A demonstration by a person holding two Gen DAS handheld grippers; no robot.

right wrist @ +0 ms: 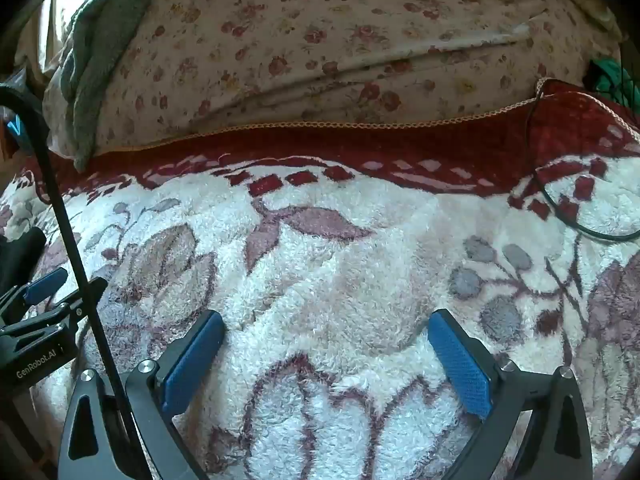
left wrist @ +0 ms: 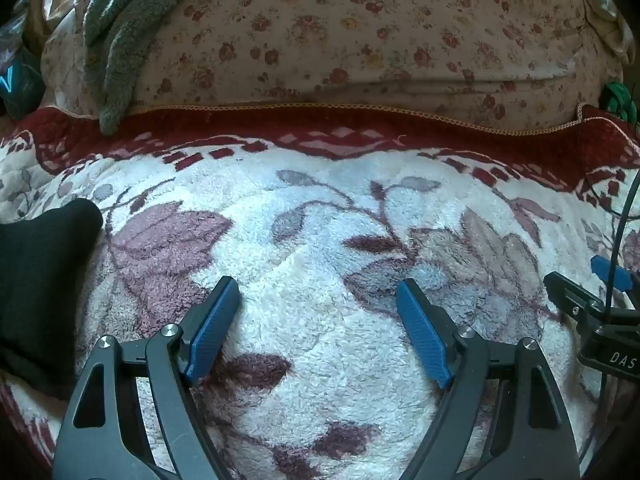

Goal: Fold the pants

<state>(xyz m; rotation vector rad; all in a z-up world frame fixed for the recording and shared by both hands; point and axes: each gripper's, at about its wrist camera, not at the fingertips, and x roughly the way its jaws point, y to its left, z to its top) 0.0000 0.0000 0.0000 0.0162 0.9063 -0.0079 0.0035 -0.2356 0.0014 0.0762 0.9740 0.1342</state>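
Observation:
The black pants [left wrist: 40,288] lie bunched at the left edge of the left wrist view, on a fluffy white blanket with purple flowers [left wrist: 320,240]. A small black part of them shows at the far left of the right wrist view [right wrist: 18,254]. My left gripper [left wrist: 318,286] is open and empty, hovering over the blanket to the right of the pants. My right gripper [right wrist: 326,320] is open and empty over bare blanket. The right gripper's body shows at the right edge of the left wrist view [left wrist: 600,304], and the left gripper's at the left edge of the right wrist view [right wrist: 40,308].
A floral pillow [left wrist: 360,40] lies behind the blanket's dark red border [left wrist: 320,128]. A grey fuzzy cloth [left wrist: 120,40] drapes over its left side. A black cable [right wrist: 560,200] loops on the blanket at right; another cable [right wrist: 76,260] crosses at left.

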